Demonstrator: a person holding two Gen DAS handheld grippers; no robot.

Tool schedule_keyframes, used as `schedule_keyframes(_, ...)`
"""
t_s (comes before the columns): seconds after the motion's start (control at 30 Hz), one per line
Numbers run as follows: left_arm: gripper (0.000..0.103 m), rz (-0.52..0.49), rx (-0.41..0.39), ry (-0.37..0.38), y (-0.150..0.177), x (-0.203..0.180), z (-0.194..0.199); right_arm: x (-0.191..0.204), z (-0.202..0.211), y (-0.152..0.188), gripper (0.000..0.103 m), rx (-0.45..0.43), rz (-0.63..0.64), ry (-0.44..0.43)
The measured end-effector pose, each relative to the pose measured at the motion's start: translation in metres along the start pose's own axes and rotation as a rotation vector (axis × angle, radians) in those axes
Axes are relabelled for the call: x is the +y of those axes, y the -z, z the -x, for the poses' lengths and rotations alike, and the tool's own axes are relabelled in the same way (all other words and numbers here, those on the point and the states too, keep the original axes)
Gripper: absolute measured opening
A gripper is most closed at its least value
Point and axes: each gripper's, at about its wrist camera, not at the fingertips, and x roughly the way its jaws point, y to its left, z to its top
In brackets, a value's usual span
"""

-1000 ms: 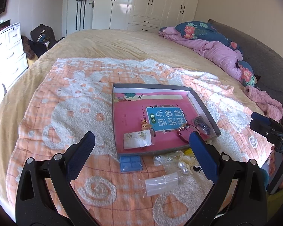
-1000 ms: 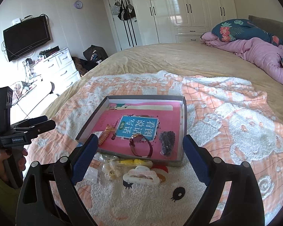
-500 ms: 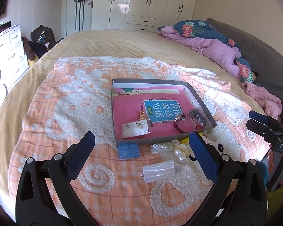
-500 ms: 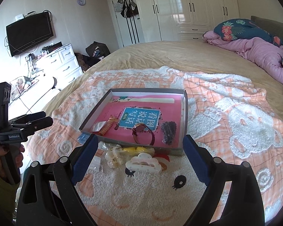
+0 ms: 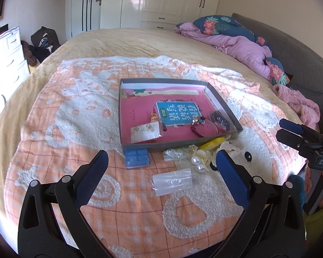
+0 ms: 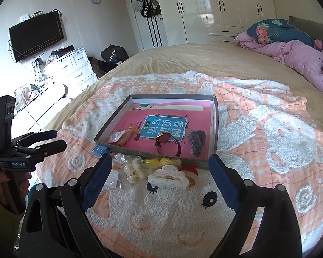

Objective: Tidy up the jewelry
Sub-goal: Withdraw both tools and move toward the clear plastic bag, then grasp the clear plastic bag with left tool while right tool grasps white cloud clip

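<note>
A grey tray [image 5: 176, 145] [image 6: 215, 126] with a pink book inside lies on the orange blanket. In it are an earring card [image 5: 144, 132], a red bracelet [image 5: 204, 126] [image 6: 168, 146] and a dark beaded piece [image 5: 219, 119] [image 6: 196, 142]. In front of the tray lie a blue box [image 5: 137, 158], a clear plastic bag [image 5: 172, 181], pearl pieces [image 5: 197, 163] and a white cloud hair clip [image 6: 168, 177]. My left gripper [image 5: 160, 173] is open and empty, held back above the blanket. My right gripper [image 6: 160, 174] is open and empty, above the loose pieces.
The bed [image 5: 140, 43] carries a pink quilt and floral pillows [image 5: 232, 38] at the far right. White drawers [image 6: 75, 68] and a wall TV [image 6: 36, 35] stand to the left. White wardrobes [image 5: 161, 0] line the far wall.
Both grippers have pulled back and risen from the tray; the tray and loose pieces look smaller and farther. Both stay open. No item moved.
</note>
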Motion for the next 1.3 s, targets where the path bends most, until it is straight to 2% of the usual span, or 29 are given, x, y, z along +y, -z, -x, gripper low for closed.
schedule_keyframes(0.37,0.094,-0.013,0.064,0.001,0.013,-0.007,-0.019,-0.005,-0.012,0.01,0.09,0.034,-0.013,-0.007)
schedule_keyframes(0.97,0.094,-0.034,0.227,0.012,0.044,-0.023,-0.08,-0.02,-0.04,0.031,0.09,0.113,-0.035,0.001)
schedule_keyframes(1.3,0.094,-0.022,0.244,-0.027,0.052,-0.024,-0.109,-0.027,-0.065,0.045,0.09,0.175,-0.051,0.012)
